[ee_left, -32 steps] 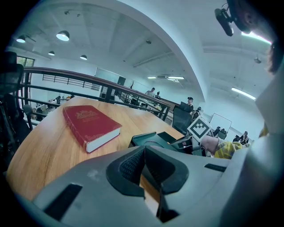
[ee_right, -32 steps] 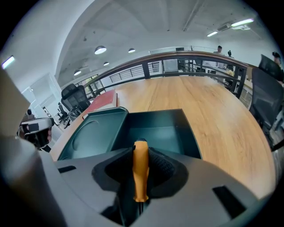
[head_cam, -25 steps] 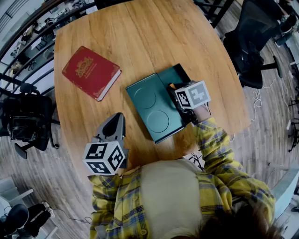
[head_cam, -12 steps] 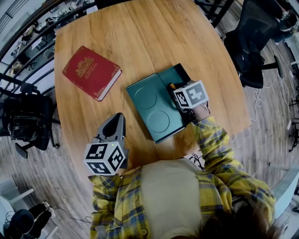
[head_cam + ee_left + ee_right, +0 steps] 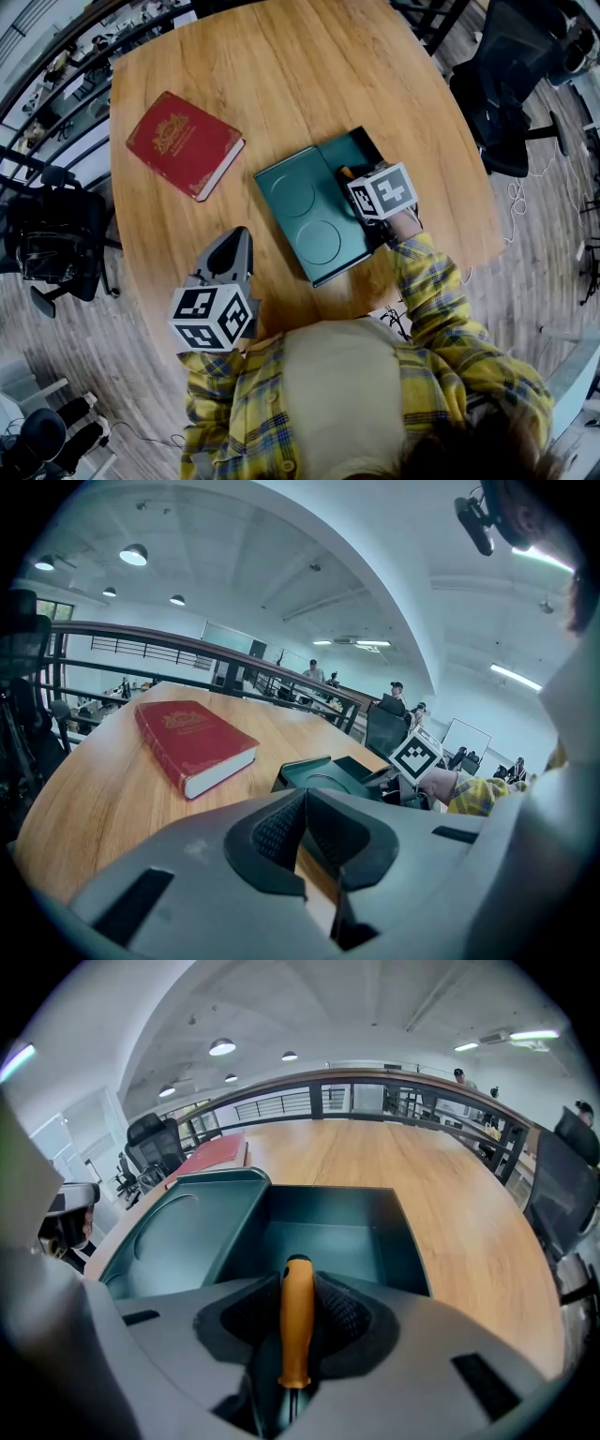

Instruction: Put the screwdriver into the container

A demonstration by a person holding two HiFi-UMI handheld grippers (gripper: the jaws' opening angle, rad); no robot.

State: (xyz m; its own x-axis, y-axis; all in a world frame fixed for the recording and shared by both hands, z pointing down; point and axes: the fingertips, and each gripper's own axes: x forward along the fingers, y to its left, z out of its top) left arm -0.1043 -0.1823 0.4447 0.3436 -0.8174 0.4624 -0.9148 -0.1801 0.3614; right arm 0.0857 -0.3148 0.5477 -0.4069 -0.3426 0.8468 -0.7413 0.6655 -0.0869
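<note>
Wooden table (image 5: 281,75), right fingers (image 5: 338,1313) just loosening, both touching orange screwdriver (image 5: 297,1321) between them, over teal container (image 5: 328,1241)

A closed red book (image 5: 184,144) lies on the wooden table (image 5: 300,66), with office chairs (image 5: 511,98) around it.

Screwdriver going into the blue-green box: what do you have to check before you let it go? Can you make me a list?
1. The screwdriver sits between the right gripper's fingers: ok; they have just been opening a little.
2. Its handle is over the container's open compartment: ok.
3. The compartment has nothing else in it: ok.
4. The handle end touches the compartment floor: cannot tell.
5. The left gripper is shut, empty and apart from the container: ok.
6. The red book lies apart from the container: ok.
</note>
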